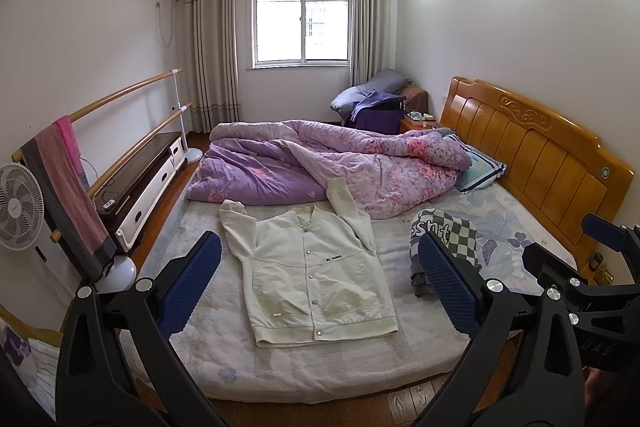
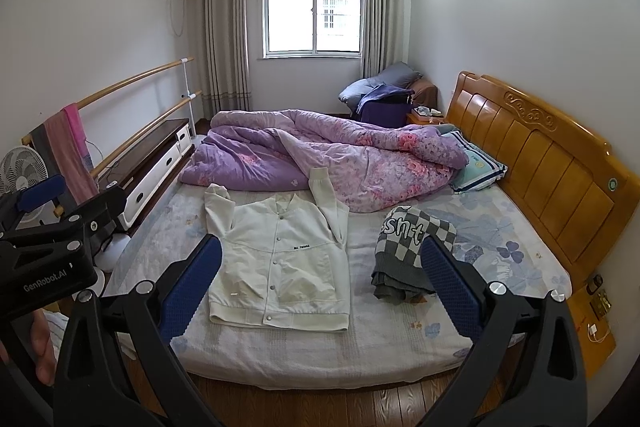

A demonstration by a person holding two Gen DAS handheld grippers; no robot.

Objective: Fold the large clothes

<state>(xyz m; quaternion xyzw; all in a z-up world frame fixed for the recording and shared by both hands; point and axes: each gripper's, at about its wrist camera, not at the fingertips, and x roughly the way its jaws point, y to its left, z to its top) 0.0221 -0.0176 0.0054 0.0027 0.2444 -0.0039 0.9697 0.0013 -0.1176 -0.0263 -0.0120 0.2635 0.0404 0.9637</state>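
At bed foot, grippers: left gripper [image 1: 318, 287] and right gripper [image 2: 320, 287] both wide apart, holding nothing, off the mattress.
Mid-bed, jacket [image 2: 280, 263]: flat, buttoned, sleeves up; no folds yet.
Beside it, checkered garment [image 2: 412, 251]: bunched, probably also pending.
Far, quilt [image 2: 320, 155]: heaped, touching the sleeves.

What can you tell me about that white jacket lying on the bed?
The white jacket lies flat, front up, on the pale floral bed sheet, snapped shut down the middle. It looks like cotton, with ribbed collar, cuffs and hem, and small black lettering on the chest. Both sleeves bend upward; one cuff rests on the purple floral quilt. Neither gripper touches it.
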